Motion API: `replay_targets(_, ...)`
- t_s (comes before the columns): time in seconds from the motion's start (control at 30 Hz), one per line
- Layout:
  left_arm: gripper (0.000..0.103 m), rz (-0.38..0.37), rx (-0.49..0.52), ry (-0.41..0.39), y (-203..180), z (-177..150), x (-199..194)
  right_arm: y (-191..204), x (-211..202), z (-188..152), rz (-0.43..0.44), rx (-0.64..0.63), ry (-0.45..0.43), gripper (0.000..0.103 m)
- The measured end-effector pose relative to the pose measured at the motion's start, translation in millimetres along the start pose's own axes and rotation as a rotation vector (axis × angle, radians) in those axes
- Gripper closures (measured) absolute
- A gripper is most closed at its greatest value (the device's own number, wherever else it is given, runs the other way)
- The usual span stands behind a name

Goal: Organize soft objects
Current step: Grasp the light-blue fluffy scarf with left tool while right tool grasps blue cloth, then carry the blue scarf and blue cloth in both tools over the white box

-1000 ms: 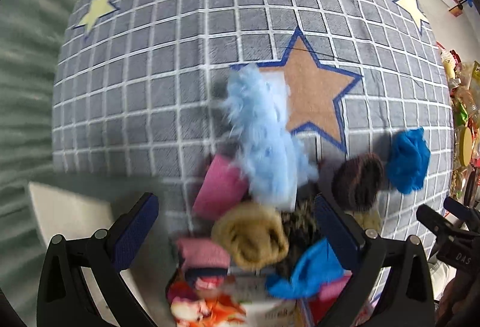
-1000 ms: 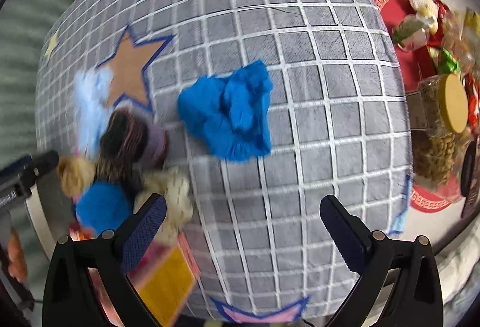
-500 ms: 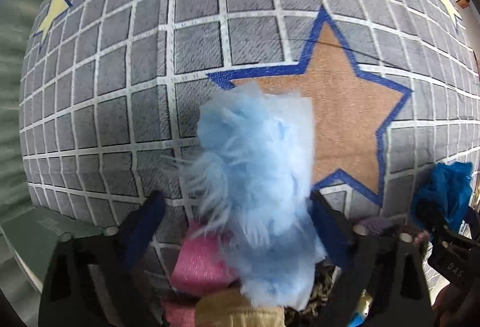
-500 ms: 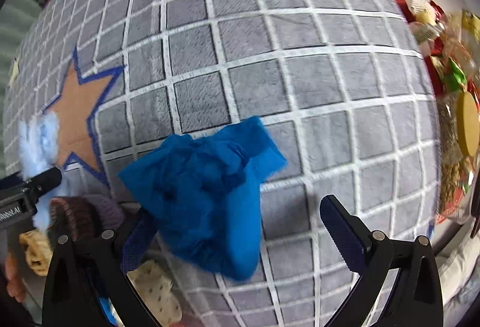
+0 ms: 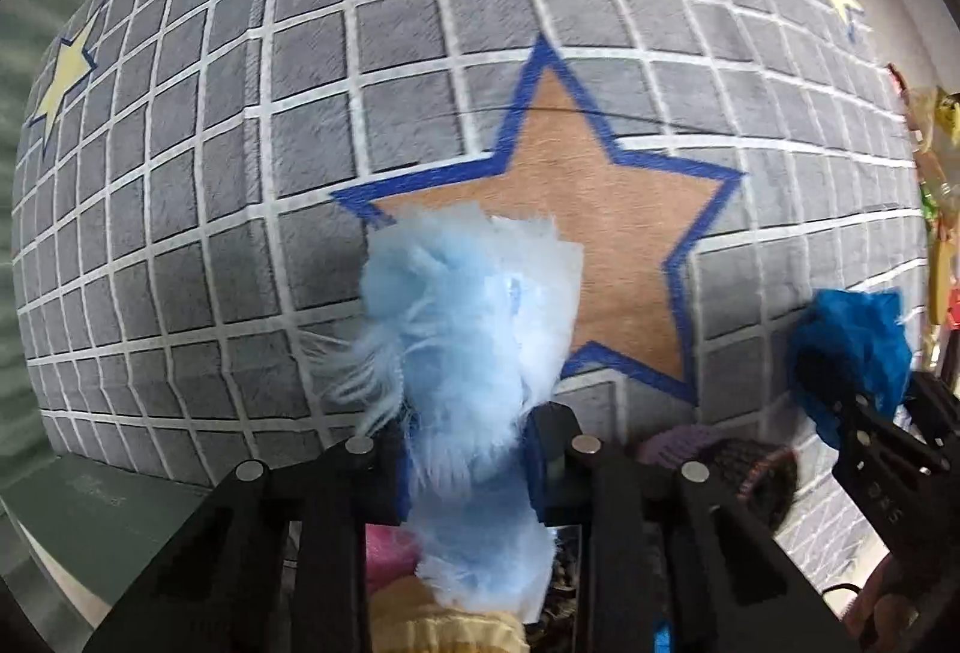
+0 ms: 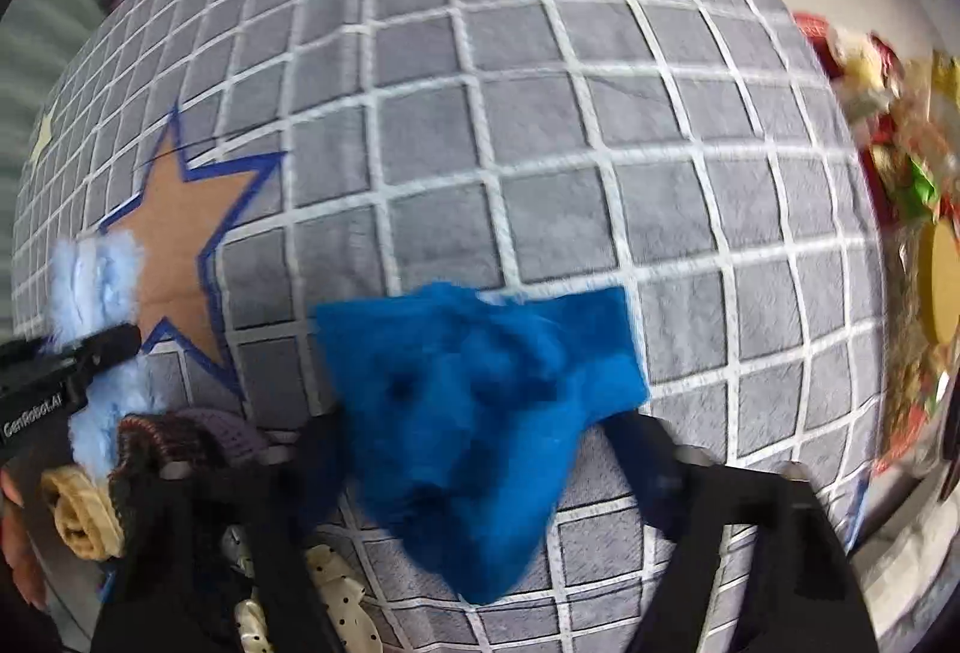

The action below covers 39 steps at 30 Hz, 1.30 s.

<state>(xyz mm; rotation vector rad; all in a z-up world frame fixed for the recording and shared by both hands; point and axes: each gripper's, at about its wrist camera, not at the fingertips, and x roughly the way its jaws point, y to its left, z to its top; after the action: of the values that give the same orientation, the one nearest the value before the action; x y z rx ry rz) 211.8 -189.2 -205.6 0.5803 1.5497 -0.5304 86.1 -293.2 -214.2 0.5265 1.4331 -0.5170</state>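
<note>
Here, entries ran from the tongs outward.

Left gripper [image 5: 468,467]: black two-finger tongs with blue pads, jaws closing and already pinching the pale blue fluffy fabric piece [image 5: 474,353] from both sides.
Pale blue fluffy fabric piece: stood up between the pads, its upper end lying over the lower left point of the tan star with blue outline [image 5: 576,239].
Right gripper [image 6: 474,443]: black tongs, blurred, jaws closing, with the bright blue fuzzy cloth [image 6: 480,407] between them; whether the pads pressed on it could not be told.
Bright blue fuzzy cloth: crumpled, lay on the grey plush rug with white grid lines [image 6: 540,161], to the right of the star.
Dark brown knitted item [image 6: 156,437]: lay between the two blue pieces, near the rug's near edge.
Tan rolled cloth [image 6: 78,515]: just below the knitted item.
Cream dotted fabric [image 6: 336,587]: at the rug's near edge, beside the right gripper's left finger.
Packaged goods [image 6: 900,161]: clutter off the rug's right side, blurred.
</note>
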Motion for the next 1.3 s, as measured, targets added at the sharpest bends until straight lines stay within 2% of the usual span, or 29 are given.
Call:
replay_targets(0.03, 0.074, -0.002, -0.006, -0.014, -4, 0, -5, 2, -2, 1, 0.018, -0.017, -0.008, 0.064)
replay_targets(0.13, 0.074, -0.016, -0.014, -0.046, -17, -1, -27, 3, -12, 4, 0.042, -0.026, -0.036, 0.066)
replay_targets(0.33, 0.074, -0.017, 0.018, -0.127, -55, 7, -78, -15, -39, 10, 0.093, 0.003, -0.069, 0.066)
replay_targets(0.5, 0.074, -0.032, 0.058, -0.178, -104, 9, -129, -30, -63, 6, 0.121, 0.028, -0.091, 0.066)
replay_targets(0.7, 0.074, -0.018, 0.164, -0.232, -167, 0, -188, -52, -98, -22, 0.16, 0.055, -0.116, 0.066)
replay_targets(0.97, 0.074, -0.08, 0.222, -0.252, -224, -32, -239, -62, -124, -62, 0.171, 0.055, -0.128, 0.066)
replay_targets(1.13, 0.074, -0.114, 0.262, -0.251, -234, -74, -235, -73, -135, -81, 0.171, 0.047, -0.124, 0.066)
replay_targets(1.2, 0.074, -0.12, 0.285, -0.249, -217, -101, -225, -78, -141, -90, 0.173, 0.044, -0.123, 0.066)
replay_targets(1.27, 0.074, -0.113, 0.316, -0.241, -196, -121, -193, -84, -145, -100, 0.176, 0.043, -0.118, 0.066)
replay_targets(1.3, 0.074, -0.111, 0.33, -0.239, -198, -131, -191, -86, -147, -104, 0.178, 0.043, -0.117, 0.066)
